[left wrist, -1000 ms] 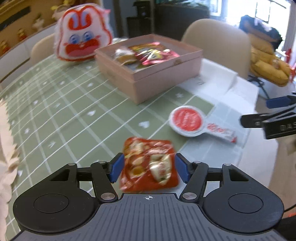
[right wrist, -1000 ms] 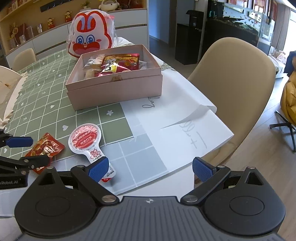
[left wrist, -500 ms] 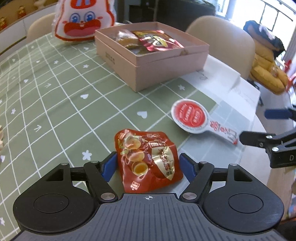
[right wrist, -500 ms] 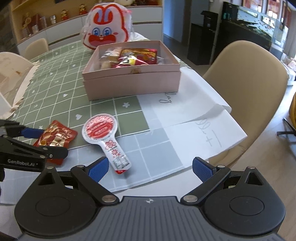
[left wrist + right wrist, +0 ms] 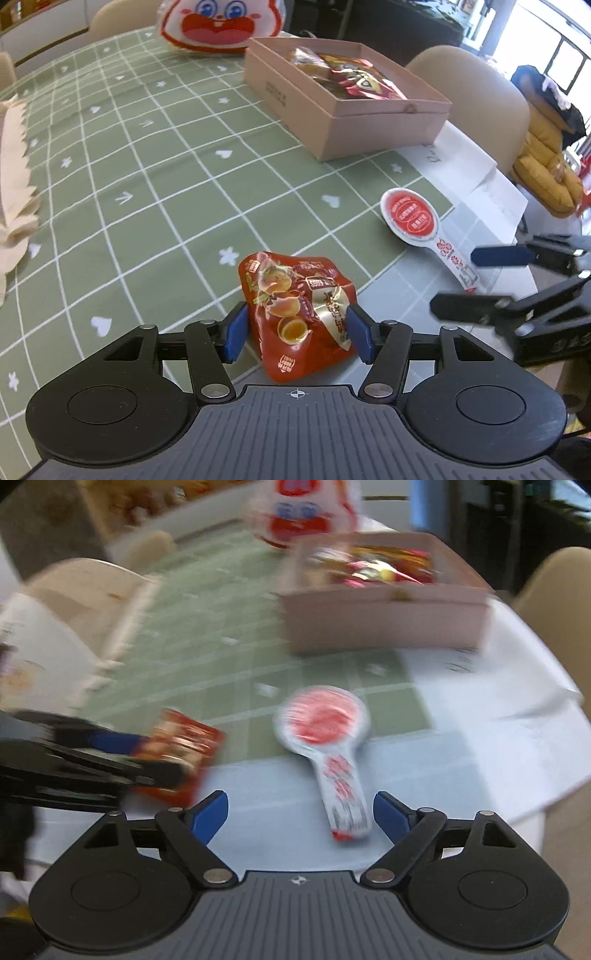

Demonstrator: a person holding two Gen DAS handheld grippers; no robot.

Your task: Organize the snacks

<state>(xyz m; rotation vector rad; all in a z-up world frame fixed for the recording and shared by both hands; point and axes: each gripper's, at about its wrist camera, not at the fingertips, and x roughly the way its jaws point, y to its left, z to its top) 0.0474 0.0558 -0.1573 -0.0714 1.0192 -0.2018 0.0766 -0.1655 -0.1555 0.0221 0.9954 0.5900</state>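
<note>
Beige chair [image 5: 476, 85], rabbit cushion [image 5: 218, 26]

This is a home, in its dining or living area. A dining table [image 5: 155, 155] wears a green checked tablecloth [image 5: 110, 221] printed with hearts and stars, and beige upholstered chairs [image 5: 476, 85] stand around it. A rabbit-faced cushion [image 5: 218, 26] sits at the far side beside a pink box [image 5: 354, 122] of snacks. Behind, white cabinets [image 5: 40, 48] line the wall, a yellow padded seat [image 5: 546, 173] stands near bright windows [image 5: 565, 62], and clothing is draped over it.
</note>
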